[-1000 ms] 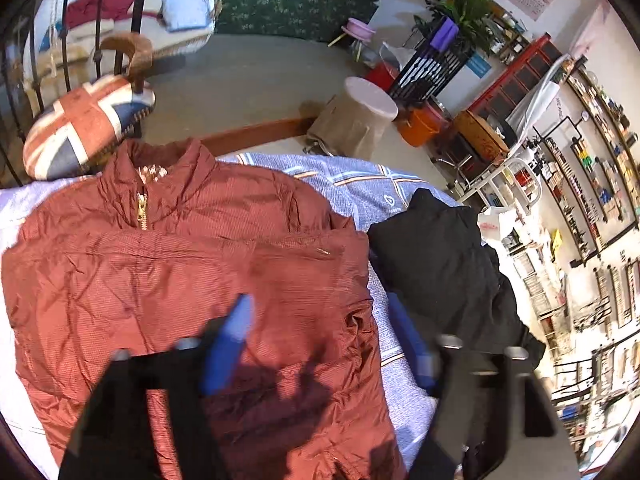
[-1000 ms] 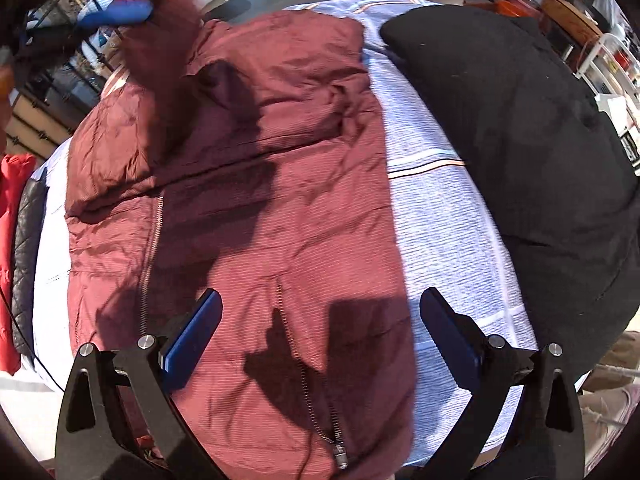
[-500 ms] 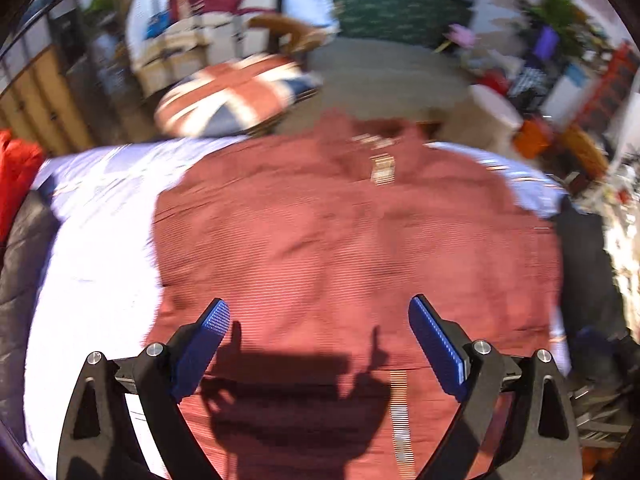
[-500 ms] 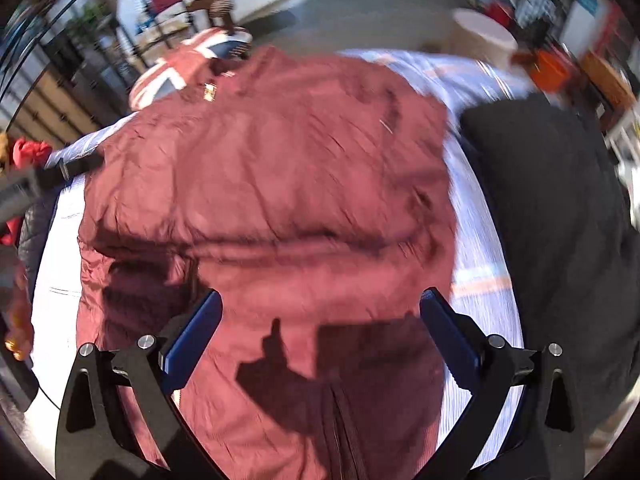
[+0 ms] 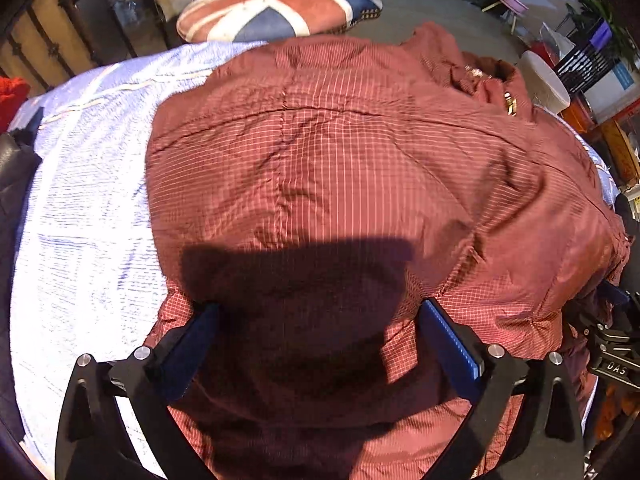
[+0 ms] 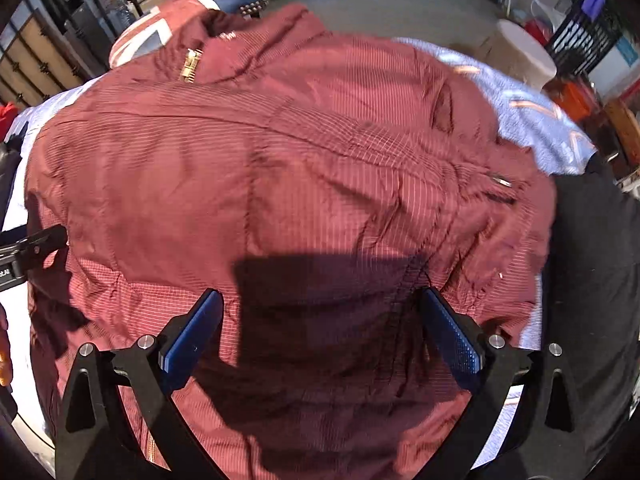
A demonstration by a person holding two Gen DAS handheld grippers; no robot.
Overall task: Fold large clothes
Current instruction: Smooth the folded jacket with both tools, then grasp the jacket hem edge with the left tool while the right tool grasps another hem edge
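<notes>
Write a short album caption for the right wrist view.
Open right gripper hovers over a maroon jacket spread on a pale blue bedsheet, black garment alongside.

At the top of my left view I see a round Union Jack cushion (image 5: 280,8), and below it on the left a pale blue striped bedsheet (image 5: 88,184). A black garment (image 6: 596,280) fills the right edge of my right view; a white round stool (image 6: 528,54) stands upper right.
</notes>
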